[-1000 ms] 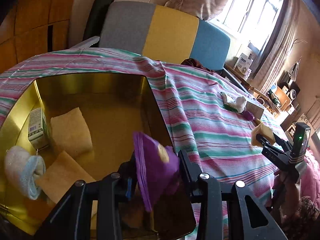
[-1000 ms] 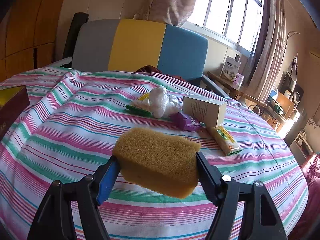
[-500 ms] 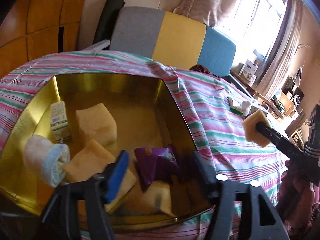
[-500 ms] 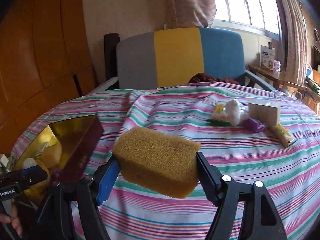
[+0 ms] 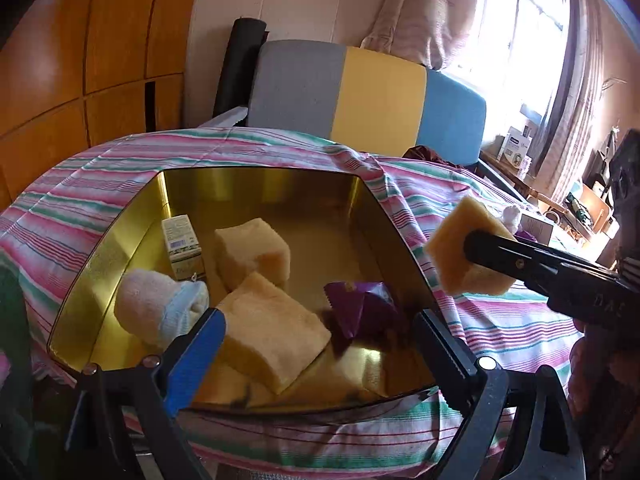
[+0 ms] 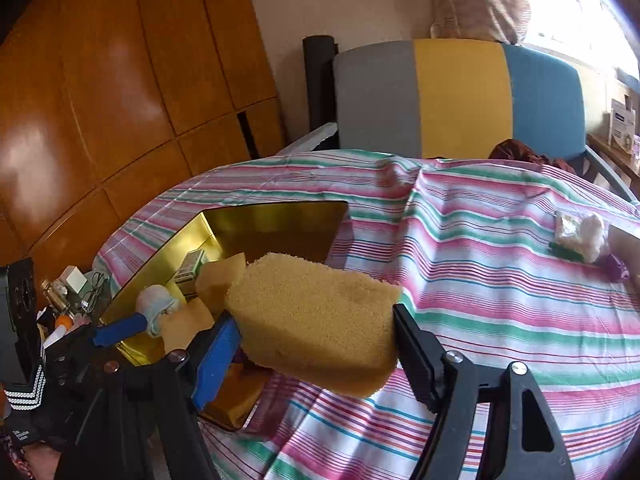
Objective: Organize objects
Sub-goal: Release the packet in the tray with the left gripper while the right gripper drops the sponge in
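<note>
Right wrist view: the right tool is clamped on a tan sponge, carried above the striped cloth just right of the gold tin, whose near corner lies under the tool's blue pad. From the left wrist view the left tool stands wide apart with nothing between its pads, its jaws having just been opening; beyond its tips, inside the tin, lie a purple packet, two more sponge blocks, a rolled sock to the left and a small carton against the left wall. The cloth covers the whole desk and hangs over its edges. Behind the desk stands a chair back in grey, yellow and blue, with wooden panelling to the left and a bright window to the right. Far right of the right tool, well apart from the tin, a white bundle and other small items lie on the cloth. Open cloth lies between them and the tin.
</note>
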`<state>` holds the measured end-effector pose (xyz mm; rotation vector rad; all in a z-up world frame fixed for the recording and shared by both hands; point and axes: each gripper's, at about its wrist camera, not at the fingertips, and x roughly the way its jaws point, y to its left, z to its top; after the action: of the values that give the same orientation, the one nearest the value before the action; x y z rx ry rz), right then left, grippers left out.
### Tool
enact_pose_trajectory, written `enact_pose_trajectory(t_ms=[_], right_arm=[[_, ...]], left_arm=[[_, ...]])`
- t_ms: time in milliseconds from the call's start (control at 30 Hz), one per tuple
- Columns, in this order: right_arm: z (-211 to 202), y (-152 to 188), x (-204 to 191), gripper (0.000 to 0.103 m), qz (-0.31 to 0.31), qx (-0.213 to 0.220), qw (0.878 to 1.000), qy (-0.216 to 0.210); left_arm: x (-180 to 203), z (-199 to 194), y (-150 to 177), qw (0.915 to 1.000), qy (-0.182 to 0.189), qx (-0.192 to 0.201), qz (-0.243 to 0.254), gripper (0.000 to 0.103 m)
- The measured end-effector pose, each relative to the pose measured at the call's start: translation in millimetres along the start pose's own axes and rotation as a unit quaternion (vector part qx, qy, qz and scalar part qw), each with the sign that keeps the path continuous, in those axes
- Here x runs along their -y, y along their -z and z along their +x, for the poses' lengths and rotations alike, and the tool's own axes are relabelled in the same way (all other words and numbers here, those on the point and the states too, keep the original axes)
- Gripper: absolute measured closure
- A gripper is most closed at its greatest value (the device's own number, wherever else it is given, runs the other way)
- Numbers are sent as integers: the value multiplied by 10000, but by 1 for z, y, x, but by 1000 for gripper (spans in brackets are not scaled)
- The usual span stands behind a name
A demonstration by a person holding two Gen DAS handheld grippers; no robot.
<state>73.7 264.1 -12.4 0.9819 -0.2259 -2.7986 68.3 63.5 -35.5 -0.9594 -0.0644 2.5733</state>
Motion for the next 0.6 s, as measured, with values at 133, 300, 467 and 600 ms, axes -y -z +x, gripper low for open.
enact_pose_trajectory(t_ms=[133, 300, 467, 600], right_arm=[[15, -11, -25, 27, -333, -178, 9993, -59], [44, -27, -46, 27, -582, -441, 9973, -102], [71, -38, -54, 26, -794, -697, 9944, 34], [92, -41, -52, 25, -765, -1020, 9918, 127]], left_arm=[[-9, -2, 2, 9998, -141, 32, -116, 4], [-26, -6, 5, 9990, -233, 42, -376, 4], [-38, -11, 6, 9984, -291, 107, -466, 4], [-46, -12, 6, 9979, -282, 111, -571, 4]])
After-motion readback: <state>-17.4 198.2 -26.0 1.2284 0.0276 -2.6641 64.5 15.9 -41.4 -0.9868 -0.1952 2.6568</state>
